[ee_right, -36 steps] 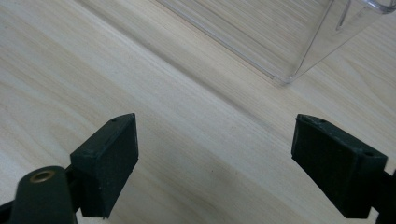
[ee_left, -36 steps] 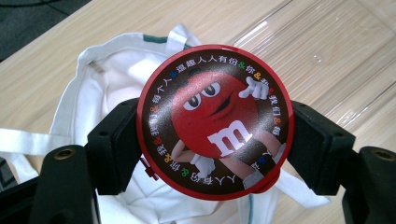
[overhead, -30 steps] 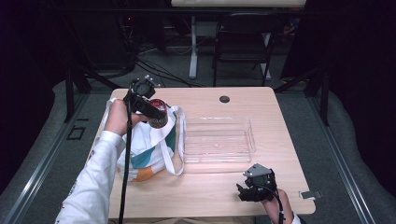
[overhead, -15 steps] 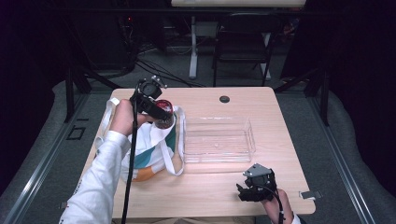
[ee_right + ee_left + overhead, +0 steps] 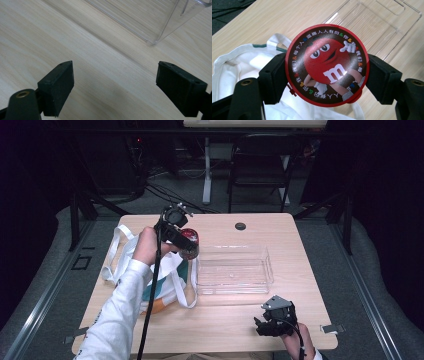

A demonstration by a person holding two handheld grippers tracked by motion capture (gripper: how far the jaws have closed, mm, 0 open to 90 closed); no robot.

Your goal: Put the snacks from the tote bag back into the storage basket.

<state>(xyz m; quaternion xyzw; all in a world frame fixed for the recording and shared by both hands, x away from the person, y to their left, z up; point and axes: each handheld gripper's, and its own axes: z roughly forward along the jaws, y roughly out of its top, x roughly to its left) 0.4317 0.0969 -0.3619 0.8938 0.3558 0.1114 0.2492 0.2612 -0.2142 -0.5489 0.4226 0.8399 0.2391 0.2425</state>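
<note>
High view: overhead, facing forward-down on whole surface. Both gripper views: close, angled down at surface. All three share clear tray

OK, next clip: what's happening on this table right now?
A person works at a wooden table with a gripper in each hand. The left gripper is shut on a round red candy tin, held above the white tote bag, next to the clear plastic tray. The tray looks empty. The right gripper is open and holds nothing, low over bare wood near the table's front edge, just off the tray's corner.
</note>
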